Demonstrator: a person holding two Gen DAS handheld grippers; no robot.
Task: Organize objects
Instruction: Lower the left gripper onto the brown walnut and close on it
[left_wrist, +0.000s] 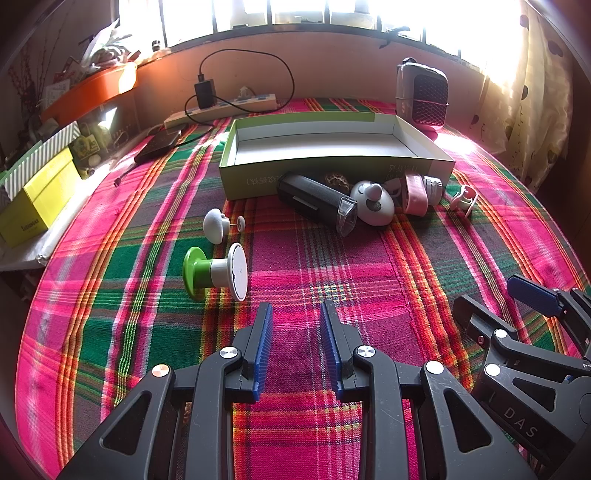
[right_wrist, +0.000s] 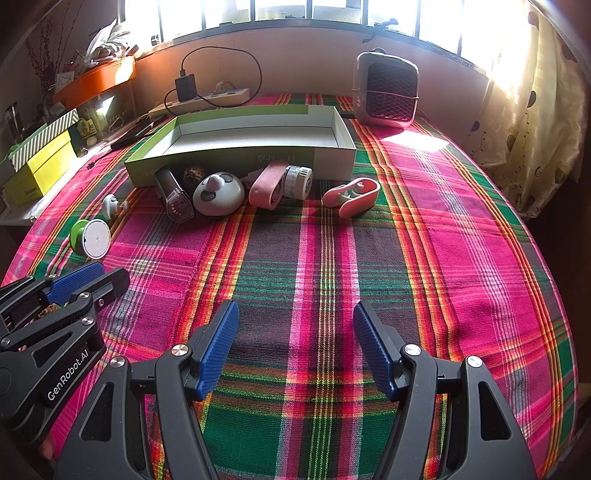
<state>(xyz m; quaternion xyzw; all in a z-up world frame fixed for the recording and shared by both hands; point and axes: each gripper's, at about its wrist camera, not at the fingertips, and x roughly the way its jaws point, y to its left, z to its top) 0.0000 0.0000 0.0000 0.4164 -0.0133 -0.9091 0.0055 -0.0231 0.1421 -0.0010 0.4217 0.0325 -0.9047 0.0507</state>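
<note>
While tilted down over the plaid tabletop (left_wrist: 295, 258), the left gripper (left_wrist: 296, 314) keeps its fingers partly apart, empty; the green-and-white knob (left_wrist: 216, 272) lies just ahead to the left, the box (left_wrist: 332, 173) beyond. From the right wrist, the right gripper (right_wrist: 295, 314) gapes wide, empty; the pink clip (right_wrist: 351, 195) lies well ahead, windows behind.

A cardboard box (right_wrist: 240, 147) is lying behind a row of small objects: lint roller (right_wrist: 173, 197), mouse (right_wrist: 218, 194), jar (right_wrist: 297, 182); a fan heater (right_wrist: 386, 90) is standing behind-right.
</note>
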